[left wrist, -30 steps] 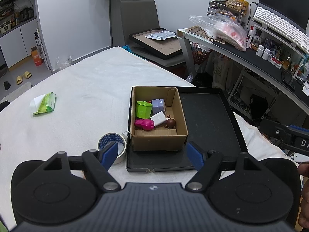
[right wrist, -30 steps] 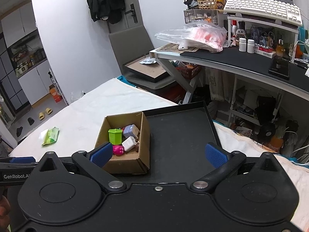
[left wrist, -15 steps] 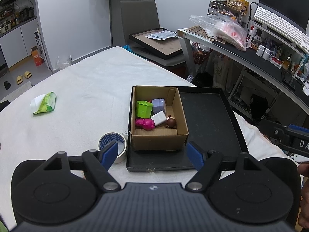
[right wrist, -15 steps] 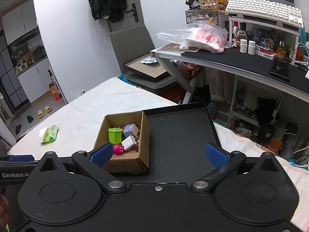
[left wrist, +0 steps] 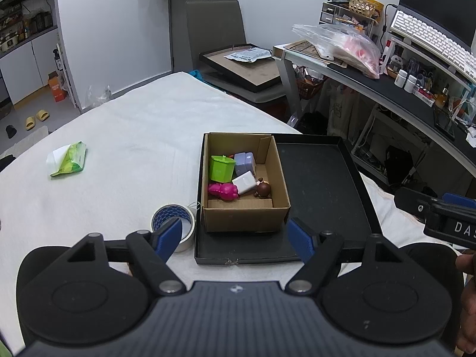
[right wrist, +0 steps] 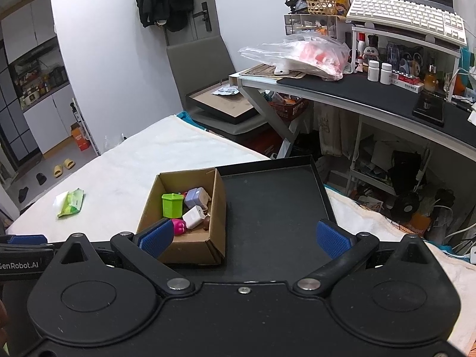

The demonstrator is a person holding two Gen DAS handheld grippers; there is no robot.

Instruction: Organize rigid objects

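Nothing has shifted since earlier. Both the left hand-held gripper (left wrist: 236, 236) and right hand-held gripper (right wrist: 244, 239) stay released, empty. The cardboard box (left wrist: 245, 217) sits at 12 o'clock of the left one.

The near part of the tape roll (left wrist: 173, 225) is covered by the left tool's finger (left wrist: 169, 236). The pink toy (right wrist: 179, 226) is partly masked by the right tool's finger (right wrist: 156, 240). The near edge of the black tray (right wrist: 315, 175) is hidden behind the tool body. The monitor (left wrist: 437, 3) is cut off by the frame edge.

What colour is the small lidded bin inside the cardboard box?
Bright green; the small lidded bin shows best in the left wrist view.
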